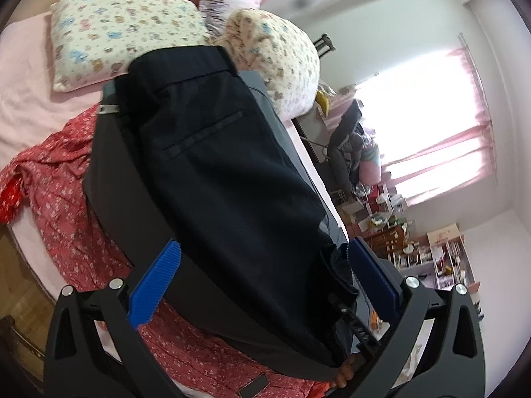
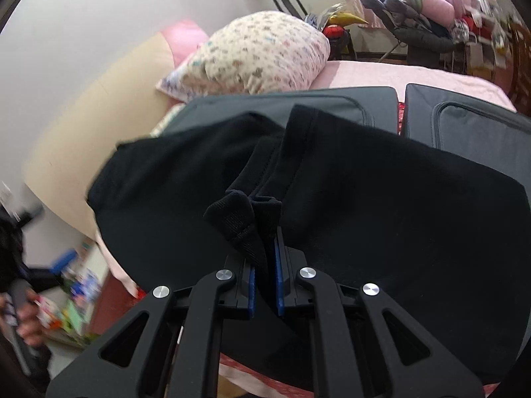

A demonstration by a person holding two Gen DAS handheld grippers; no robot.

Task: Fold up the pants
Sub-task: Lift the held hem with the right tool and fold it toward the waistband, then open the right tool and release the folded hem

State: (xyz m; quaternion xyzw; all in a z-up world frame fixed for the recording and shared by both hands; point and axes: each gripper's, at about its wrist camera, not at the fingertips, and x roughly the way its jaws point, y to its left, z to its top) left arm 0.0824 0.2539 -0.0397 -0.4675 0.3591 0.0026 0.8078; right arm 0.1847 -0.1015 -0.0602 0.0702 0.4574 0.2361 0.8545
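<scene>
Dark navy pants [image 1: 212, 165] — draped, partly folded

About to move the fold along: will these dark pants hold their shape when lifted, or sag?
Probably floppy: the pants droop either side of the right hand-held gripper, which pinches a bunched hem. Likely light, since that one small pinch carries the fabric. They may slip little: the weave looks matte and the ribbed blue pads bite.

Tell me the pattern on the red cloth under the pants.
Small white flowers on the red cloth, clearest in the left wrist view.
</scene>
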